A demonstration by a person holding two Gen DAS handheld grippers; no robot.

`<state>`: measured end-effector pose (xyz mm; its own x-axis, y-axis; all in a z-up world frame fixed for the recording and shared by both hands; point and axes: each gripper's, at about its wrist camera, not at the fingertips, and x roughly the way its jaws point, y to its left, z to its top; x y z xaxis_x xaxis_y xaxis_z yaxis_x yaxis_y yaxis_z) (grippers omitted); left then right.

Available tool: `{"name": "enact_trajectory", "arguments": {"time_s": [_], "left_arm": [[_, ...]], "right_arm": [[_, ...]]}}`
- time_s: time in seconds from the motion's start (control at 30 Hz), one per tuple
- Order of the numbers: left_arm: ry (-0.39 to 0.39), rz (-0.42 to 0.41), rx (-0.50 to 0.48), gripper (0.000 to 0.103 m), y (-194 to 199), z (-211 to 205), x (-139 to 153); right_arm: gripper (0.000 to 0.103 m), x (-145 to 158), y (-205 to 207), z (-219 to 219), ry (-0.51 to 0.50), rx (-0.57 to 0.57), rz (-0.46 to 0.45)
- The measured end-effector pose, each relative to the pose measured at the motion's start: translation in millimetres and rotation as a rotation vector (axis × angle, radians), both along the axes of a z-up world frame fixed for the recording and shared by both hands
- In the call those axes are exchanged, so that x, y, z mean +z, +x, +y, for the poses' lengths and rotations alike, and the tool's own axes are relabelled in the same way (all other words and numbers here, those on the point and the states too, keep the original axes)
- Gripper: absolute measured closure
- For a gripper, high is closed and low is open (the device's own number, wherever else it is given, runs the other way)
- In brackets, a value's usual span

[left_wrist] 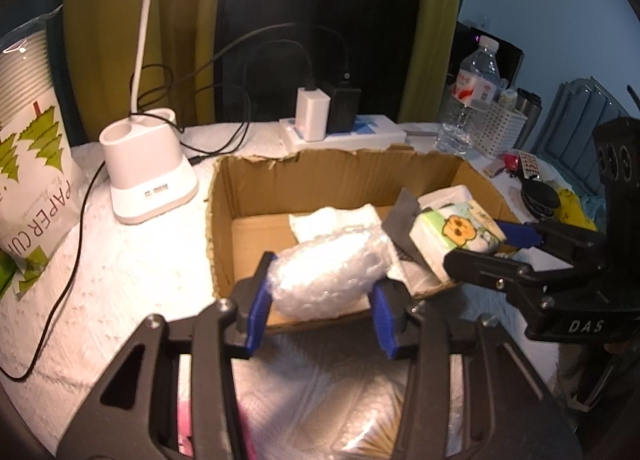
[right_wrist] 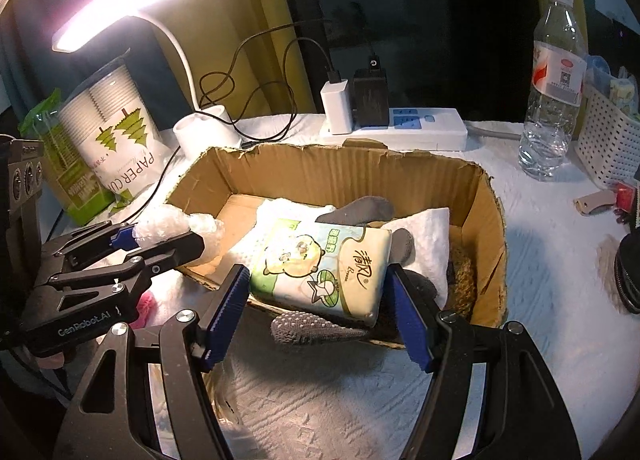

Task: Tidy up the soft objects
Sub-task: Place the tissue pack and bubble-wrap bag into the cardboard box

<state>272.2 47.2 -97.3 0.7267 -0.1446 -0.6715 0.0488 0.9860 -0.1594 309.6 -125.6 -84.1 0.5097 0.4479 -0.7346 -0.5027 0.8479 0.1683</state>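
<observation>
An open cardboard box [left_wrist: 336,176] [right_wrist: 332,168] sits on the white cloth. My left gripper [left_wrist: 318,318] is shut on a roll of bubble wrap [left_wrist: 328,274] and holds it over the box's near-left edge; the roll also shows in the right wrist view [right_wrist: 172,226]. My right gripper [right_wrist: 316,314] is shut on a tissue pack [right_wrist: 320,264] with a cartoon bear, held over the box's near edge; the pack also shows in the left wrist view [left_wrist: 456,234]. Inside the box lie a white towel [right_wrist: 420,228] and grey socks [right_wrist: 360,210].
A white desk lamp [left_wrist: 150,172] and a paper cup bag [left_wrist: 28,140] stand left of the box. A power strip with chargers [right_wrist: 396,126] lies behind it. A water bottle [right_wrist: 554,76] and a white basket [right_wrist: 604,140] stand at the right.
</observation>
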Motion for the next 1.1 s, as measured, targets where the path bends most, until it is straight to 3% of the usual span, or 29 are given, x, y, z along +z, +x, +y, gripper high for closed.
{"name": "enact_trajectory", "arguments": {"time_s": [0.17,0.7,1.1], "left_arm": [[-0.006,-0.020,0.007,0.044,-6,3,6],[0.012,-0.081,0.020,0.043,-48,7,29],[0.004,-0.098,0.043,0.043,-79,18,31]], "right_arm": [[0.030,3,-3,0,0.002,-0.011,-0.009],[0.030,25,-39,6,0.004,0.006,-0.061],[0.030,28,-63,17,-0.010,0.031,-0.074]]}}
